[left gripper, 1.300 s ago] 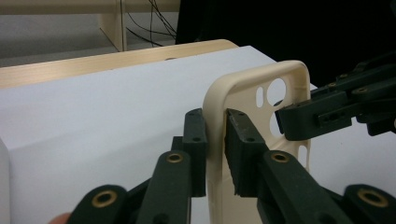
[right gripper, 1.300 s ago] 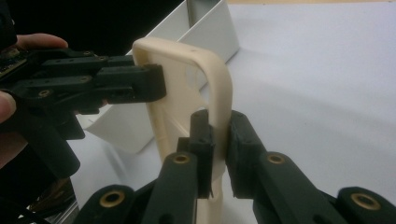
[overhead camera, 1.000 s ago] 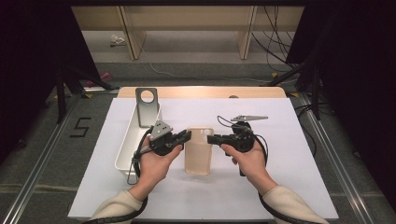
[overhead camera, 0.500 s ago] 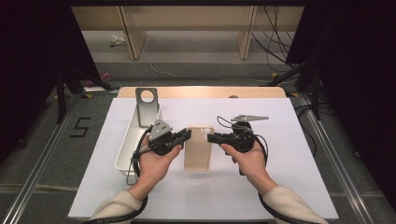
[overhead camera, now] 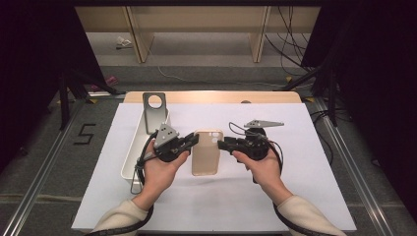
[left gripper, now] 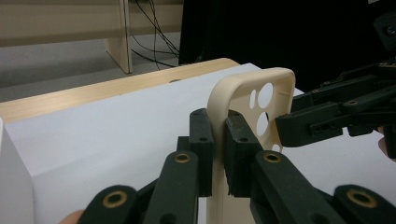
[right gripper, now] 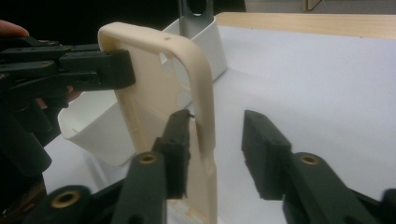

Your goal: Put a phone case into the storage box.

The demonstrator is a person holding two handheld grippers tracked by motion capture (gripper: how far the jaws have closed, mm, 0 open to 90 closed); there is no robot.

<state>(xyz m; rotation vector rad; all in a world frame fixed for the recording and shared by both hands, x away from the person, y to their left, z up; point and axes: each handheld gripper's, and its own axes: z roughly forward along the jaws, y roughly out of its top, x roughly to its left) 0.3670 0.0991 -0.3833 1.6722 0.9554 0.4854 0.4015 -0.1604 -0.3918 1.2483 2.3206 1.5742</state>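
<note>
Right gripper (right gripper: 212, 140) jaws have just been opening, spread astride the right edge of the beige phone case (overhead camera: 206, 151), while left gripper (left gripper: 219, 140) pinches its left edge, holding it between the 2 hands, long axis running toward the person.

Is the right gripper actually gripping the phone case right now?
Apart. In the right gripper view, the right gripper, jaws just opening, stands open around the phone case; a gap shows beside one pad. The left gripper clamps it.
</note>
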